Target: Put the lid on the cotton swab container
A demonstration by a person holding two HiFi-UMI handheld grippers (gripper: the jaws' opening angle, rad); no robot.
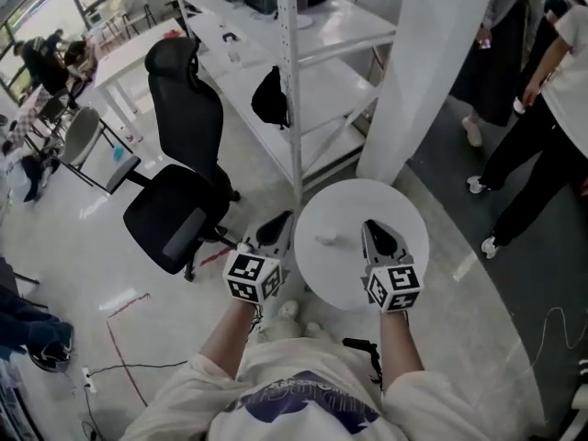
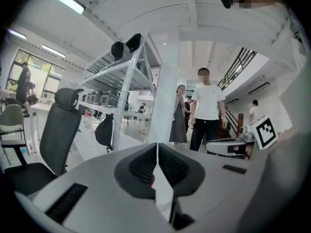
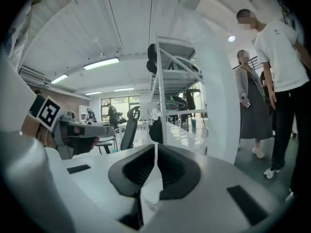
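Left gripper view: left claw [image 2: 157, 149] pinched together, empty — right claw [image 3: 155, 152] likewise.

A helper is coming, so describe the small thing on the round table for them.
Look for the round white table beside the white shelf rack. Left of its middle lies a small whitish object, the only loose thing on its top.
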